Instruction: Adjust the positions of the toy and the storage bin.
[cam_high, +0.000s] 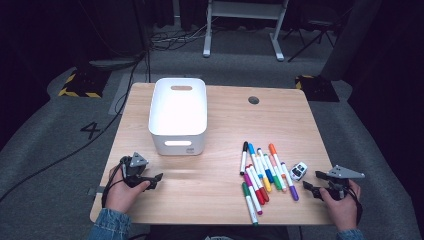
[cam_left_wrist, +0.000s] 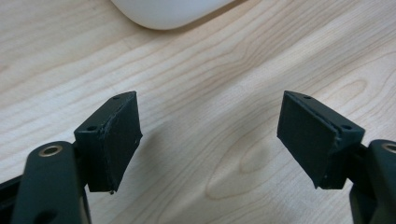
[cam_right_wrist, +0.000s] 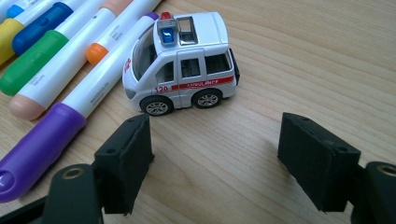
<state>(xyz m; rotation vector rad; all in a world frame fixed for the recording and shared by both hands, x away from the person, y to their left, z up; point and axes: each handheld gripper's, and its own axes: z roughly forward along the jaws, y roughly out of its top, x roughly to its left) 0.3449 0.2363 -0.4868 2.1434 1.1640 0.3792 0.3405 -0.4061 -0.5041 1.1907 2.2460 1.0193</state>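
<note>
Open wood on the left, crowded ground on the right

Bare surface (cam_high: 215, 175) is left between the white bin (cam_high: 178, 116) and the markers (cam_high: 262, 175), and the left gripper (cam_high: 150, 180) is faced by nothing. The right gripper (cam_high: 311, 187) is met just ahead by the toy ambulance (cam_right_wrist: 182, 60), with the purple marker (cam_right_wrist: 70, 116) lying close along one side; free wood is seen on the other.

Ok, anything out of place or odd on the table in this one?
One thing: a toy ambulance sits upright among the loose markers, the only non-marker in that scatter, right beside the purple-capped marker. The markers lie roughly side by side. The white bin stands upright, and nothing looks spilled or damaged.
</note>
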